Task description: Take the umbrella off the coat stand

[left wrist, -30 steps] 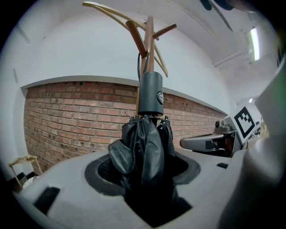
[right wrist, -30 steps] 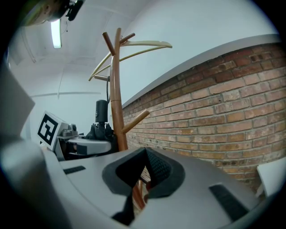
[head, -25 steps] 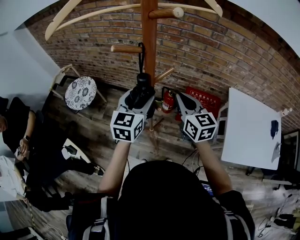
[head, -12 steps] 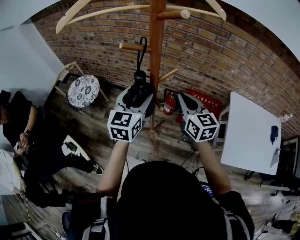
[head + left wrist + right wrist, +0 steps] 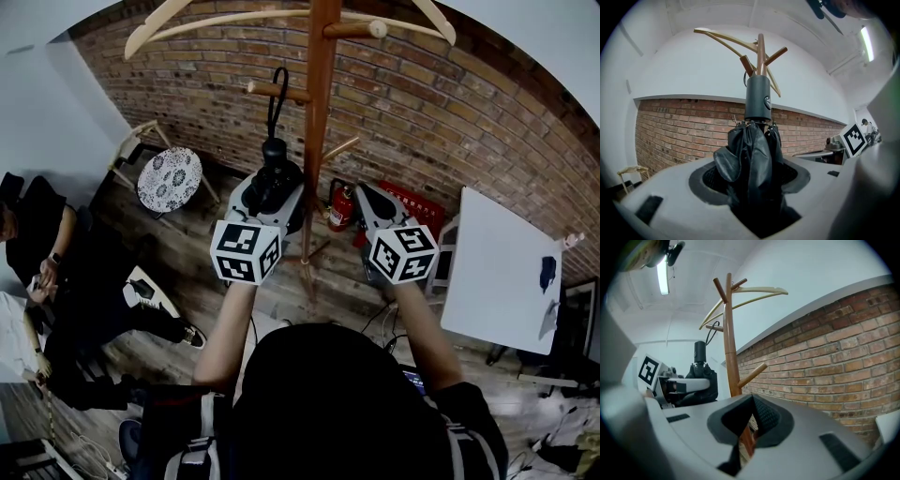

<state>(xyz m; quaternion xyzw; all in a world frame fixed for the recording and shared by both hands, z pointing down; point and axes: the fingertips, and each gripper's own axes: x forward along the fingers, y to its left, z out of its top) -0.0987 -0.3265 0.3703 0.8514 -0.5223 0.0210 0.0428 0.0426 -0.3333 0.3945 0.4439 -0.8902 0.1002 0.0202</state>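
Head view with both gripper views, read left to right. At the left edge a seated person [image 5: 42,281] occupies the wooden floor [image 5: 281,291], and a round patterned stool [image 5: 169,180] stands near the foot of the brick wall [image 5: 450,103]. The left gripper [image 5: 272,186], carried level, has its jaws set wide and closed on the folded black umbrella [image 5: 275,161]. In the left gripper view the bunched canopy fills the space between the pads, and the cylindrical handle [image 5: 758,98] points upward. From the handle a strap loop [image 5: 277,94] rises to a short peg [image 5: 272,91] on the left side of the coat stand [image 5: 319,141]. The loop crosses the peg in the head view, and whether it bears on the peg cannot be told. The umbrella thus hangs just left of the stand's post, close beside it. The post carries long curved hanger arms [image 5: 216,23] at its top. Behind the post, against the wall, stand a fire extinguisher [image 5: 339,204] and a red case [image 5: 405,199]. The right gripper [image 5: 360,191] is held just right of the post, and its jaws are drawn together at the tips with nothing between them. Through the gap behind the tips the post is seen beyond. Toward the right edge stands a white table [image 5: 497,281] bearing a small dark object [image 5: 548,258].
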